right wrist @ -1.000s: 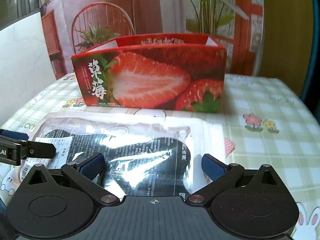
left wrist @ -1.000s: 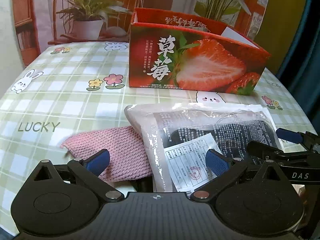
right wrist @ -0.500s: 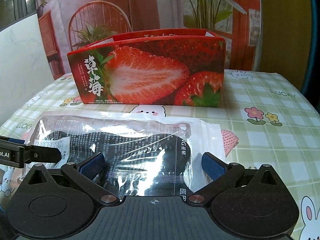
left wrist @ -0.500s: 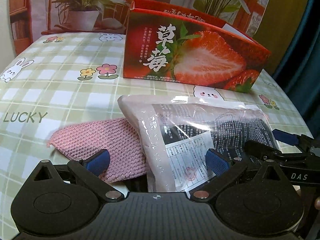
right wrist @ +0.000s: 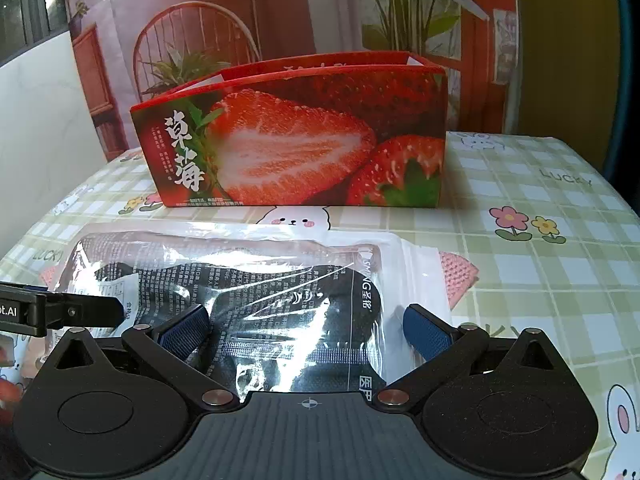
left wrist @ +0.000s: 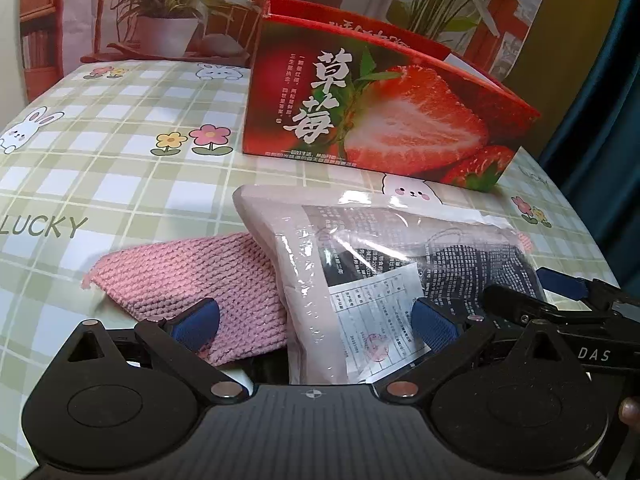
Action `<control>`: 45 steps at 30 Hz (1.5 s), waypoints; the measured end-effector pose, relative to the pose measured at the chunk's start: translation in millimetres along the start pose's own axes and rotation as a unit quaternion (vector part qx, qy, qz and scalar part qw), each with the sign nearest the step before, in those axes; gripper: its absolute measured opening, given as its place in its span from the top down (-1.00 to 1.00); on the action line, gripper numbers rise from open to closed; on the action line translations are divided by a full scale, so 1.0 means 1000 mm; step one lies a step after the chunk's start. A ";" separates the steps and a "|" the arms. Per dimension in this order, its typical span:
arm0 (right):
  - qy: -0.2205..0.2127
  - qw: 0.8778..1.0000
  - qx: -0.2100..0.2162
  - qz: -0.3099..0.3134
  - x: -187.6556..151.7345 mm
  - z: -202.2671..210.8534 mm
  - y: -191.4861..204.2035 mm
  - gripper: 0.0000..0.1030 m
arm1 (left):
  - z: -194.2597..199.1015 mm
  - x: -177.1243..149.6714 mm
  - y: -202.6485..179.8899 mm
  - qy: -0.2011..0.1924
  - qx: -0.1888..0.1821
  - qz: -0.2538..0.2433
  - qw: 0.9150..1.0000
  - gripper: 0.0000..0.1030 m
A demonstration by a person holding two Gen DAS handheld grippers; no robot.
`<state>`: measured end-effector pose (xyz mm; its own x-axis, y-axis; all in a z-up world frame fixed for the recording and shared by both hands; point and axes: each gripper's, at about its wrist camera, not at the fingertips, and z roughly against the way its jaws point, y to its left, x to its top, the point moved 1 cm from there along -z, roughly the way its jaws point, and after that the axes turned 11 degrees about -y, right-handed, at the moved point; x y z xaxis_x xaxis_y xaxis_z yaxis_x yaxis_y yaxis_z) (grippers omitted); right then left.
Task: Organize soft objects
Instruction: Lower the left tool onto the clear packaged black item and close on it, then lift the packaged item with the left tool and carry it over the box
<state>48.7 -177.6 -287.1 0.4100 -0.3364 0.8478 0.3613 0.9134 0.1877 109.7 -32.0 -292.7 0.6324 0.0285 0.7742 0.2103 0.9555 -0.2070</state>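
A clear plastic bag [left wrist: 384, 256] holding a dark folded item and a paper label lies on the checked tablecloth, on top of a pink knitted cloth [left wrist: 192, 276]. My left gripper [left wrist: 316, 316] is open, low at the bag's near end, its fingers straddling the cloth and the bag's corner. My right gripper [right wrist: 308, 328] is open, its fingers either side of the bag [right wrist: 256, 292]. A corner of the pink cloth [right wrist: 458, 276] sticks out on the right. The red strawberry box [left wrist: 376, 108] stands open behind; it also shows in the right wrist view [right wrist: 304, 144].
The right gripper's fingers [left wrist: 560, 292] show at the bag's right edge in the left wrist view. The left gripper's finger [right wrist: 80, 312] shows at the left in the right wrist view. A potted plant [left wrist: 168, 20] stands beyond the table.
Both grippers have dropped lower and moved in closer to the bag, with the box rising in each view. Both stay open. The bag and cloth have not moved.
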 end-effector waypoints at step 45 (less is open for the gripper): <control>0.000 0.998 0.000 -0.066 -0.004 0.022 -0.033 -0.95 | 0.030 0.004 -0.001 0.029 -0.044 0.009 0.999 -0.03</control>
<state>17.0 -201.2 -285.7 0.3586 -0.4537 0.8158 0.4127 0.8609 0.2975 89.4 -23.8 -271.6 0.6786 0.0255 0.7340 0.2618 0.9254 -0.2742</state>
